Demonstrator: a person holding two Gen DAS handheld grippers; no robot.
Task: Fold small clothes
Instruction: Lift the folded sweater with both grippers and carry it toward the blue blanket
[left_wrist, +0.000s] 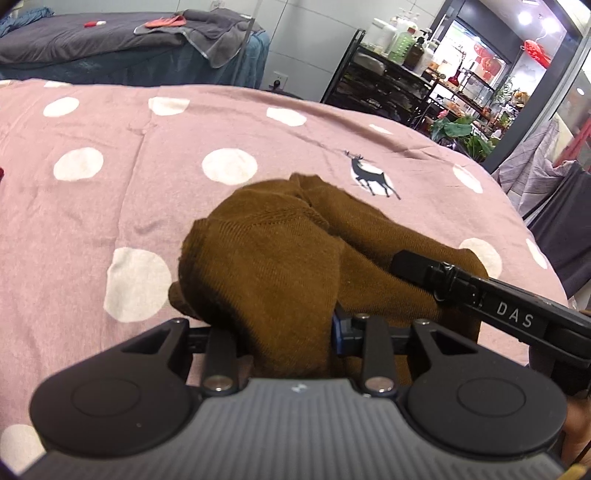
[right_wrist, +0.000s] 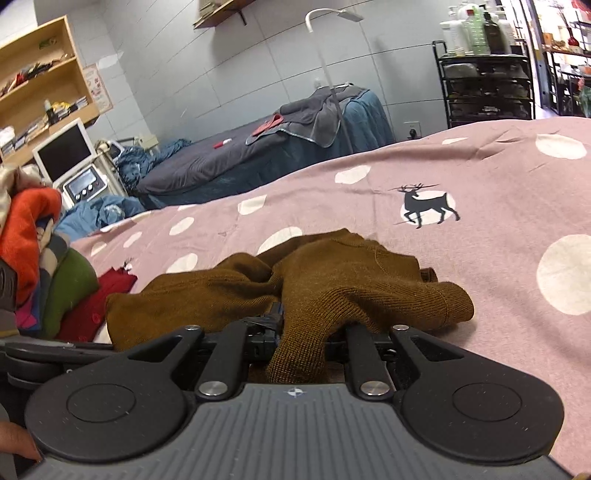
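Note:
A small brown knit garment lies bunched on the pink polka-dot bedspread. In the left wrist view it drapes over my left gripper, whose fingers are hidden under the cloth and look closed on it. The black finger of the other gripper rests on the garment at the right. In the right wrist view the same garment covers my right gripper, whose fingers are buried in the fabric and appear shut on it.
A pile of coloured clothes and a red garment sit at the left of the bedspread. Another bed with grey towels stands behind, a black shelf rack at the back right.

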